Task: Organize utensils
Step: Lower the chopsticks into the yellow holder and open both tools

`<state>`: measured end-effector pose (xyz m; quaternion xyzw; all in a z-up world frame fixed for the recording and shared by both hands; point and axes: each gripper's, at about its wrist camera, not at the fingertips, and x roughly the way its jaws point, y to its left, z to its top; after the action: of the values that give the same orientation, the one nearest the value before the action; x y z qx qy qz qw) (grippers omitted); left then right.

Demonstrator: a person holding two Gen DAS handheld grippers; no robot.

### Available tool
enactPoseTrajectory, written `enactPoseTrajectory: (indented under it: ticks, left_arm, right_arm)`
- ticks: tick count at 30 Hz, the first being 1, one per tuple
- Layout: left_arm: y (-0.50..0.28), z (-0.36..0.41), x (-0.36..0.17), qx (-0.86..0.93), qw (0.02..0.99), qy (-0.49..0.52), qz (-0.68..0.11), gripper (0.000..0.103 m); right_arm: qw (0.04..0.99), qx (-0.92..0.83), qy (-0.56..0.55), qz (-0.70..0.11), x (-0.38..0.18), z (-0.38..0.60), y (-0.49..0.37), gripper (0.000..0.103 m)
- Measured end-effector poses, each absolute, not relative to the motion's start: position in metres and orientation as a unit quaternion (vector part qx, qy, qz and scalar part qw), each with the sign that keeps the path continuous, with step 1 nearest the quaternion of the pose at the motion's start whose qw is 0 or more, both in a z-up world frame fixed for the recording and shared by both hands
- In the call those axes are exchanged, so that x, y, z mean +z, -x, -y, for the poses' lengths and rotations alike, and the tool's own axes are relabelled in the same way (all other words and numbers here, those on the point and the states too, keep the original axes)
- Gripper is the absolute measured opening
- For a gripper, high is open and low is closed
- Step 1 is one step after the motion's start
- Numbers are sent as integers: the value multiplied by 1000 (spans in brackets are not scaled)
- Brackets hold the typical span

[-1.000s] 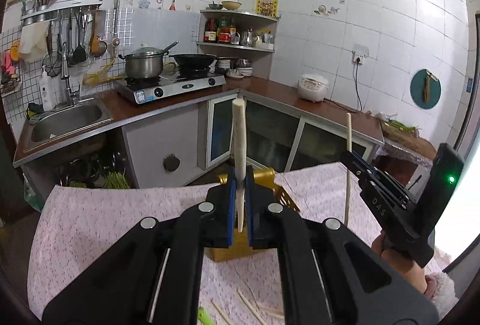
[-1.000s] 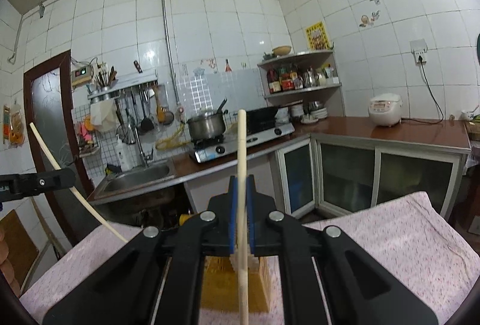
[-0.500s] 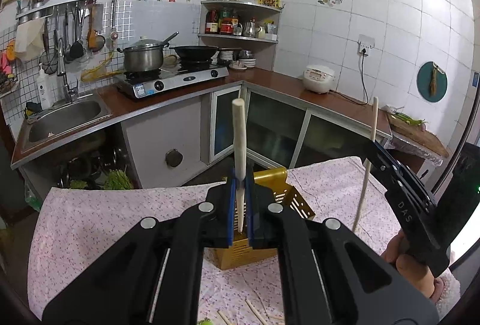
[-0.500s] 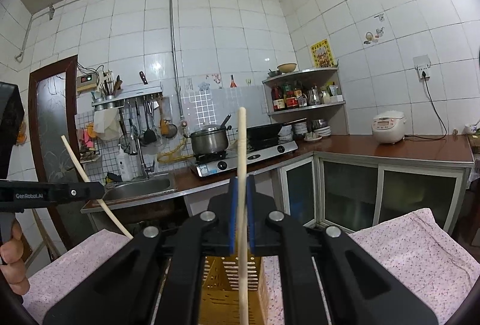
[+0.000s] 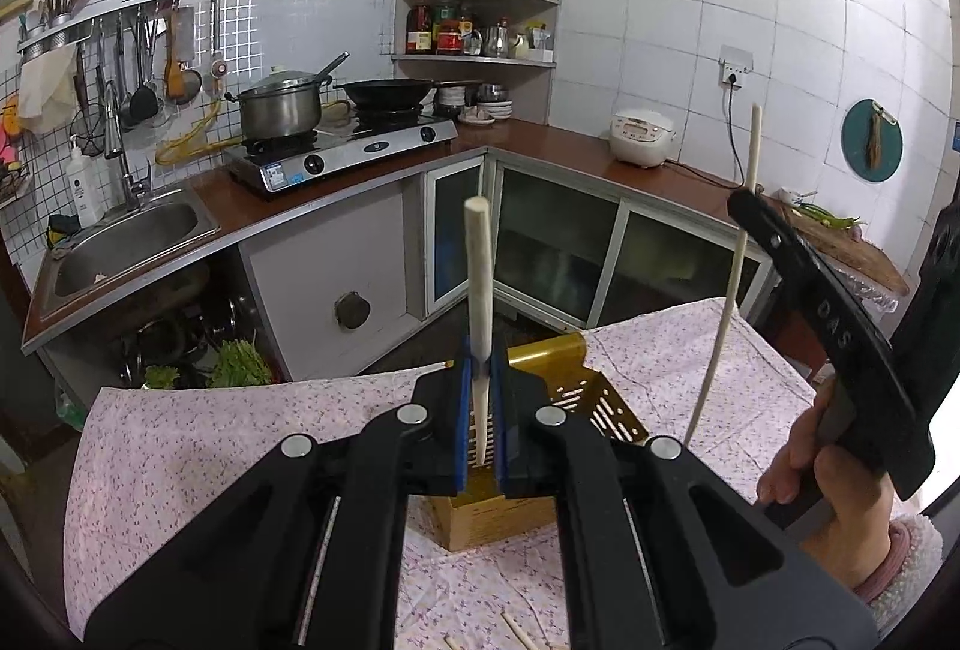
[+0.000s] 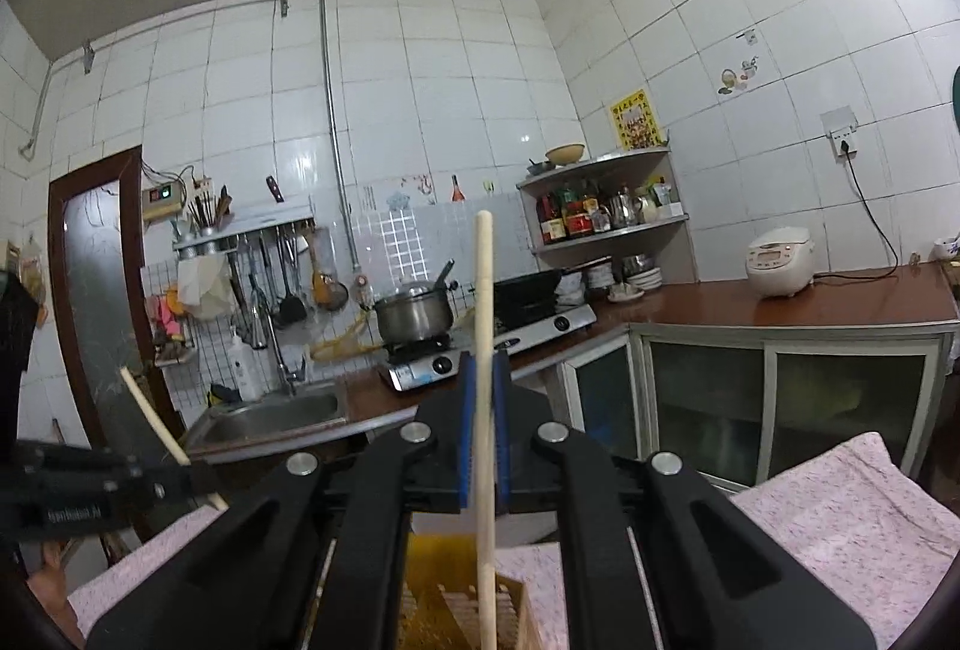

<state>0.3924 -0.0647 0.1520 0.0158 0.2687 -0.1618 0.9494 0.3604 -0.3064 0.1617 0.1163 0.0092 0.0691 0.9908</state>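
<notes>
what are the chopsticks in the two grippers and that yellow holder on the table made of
Left gripper's chopstick: probably bamboo or wood, pale matte tan. Right gripper's chopstick: looks the same. Utensil holder: gold with slotted holes, glossy back panel; metal or plastic, unclear.

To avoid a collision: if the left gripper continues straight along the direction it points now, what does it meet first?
Probably the gold utensil holder on the table, directly ahead and below the left gripper, whose jaws are shut on a chopstick. Depth is uncertain.

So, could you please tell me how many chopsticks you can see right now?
5: one in the left claw, one in the right claw, and three partly cut off on the tablecloth at the bottom edge; others may be hidden.
</notes>
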Motion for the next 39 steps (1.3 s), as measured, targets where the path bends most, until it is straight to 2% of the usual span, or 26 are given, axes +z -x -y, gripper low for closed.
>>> enactPoseTrajectory:
  ticks: [10,21,35,36,38,39]
  left_arm:
    - [-414,69,112,-144,946,-36,-287,4]
    - [-431,64,72,-140,937,-19,-320,4]
    - [-426,67,52,-143,928,-12,-344,4]
    - [-426,66,52,-142,928,-10,-346,6]
    - [-425,62,52,-144,925,2,-351,15]
    - [-424,59,53,-145,924,8,-352,24]
  right_arm:
    - [991,69,-117,0,130,297,-392,6]
    - [991,99,-86,-38,82,298,-398,6]
    - [986,113,-49,-112,58,290,-393,7]
    - [985,115,-48,-122,57,289,-393,7]
    - [983,113,-45,-137,58,289,-392,8]
    - [982,112,-46,-145,59,289,-391,8]
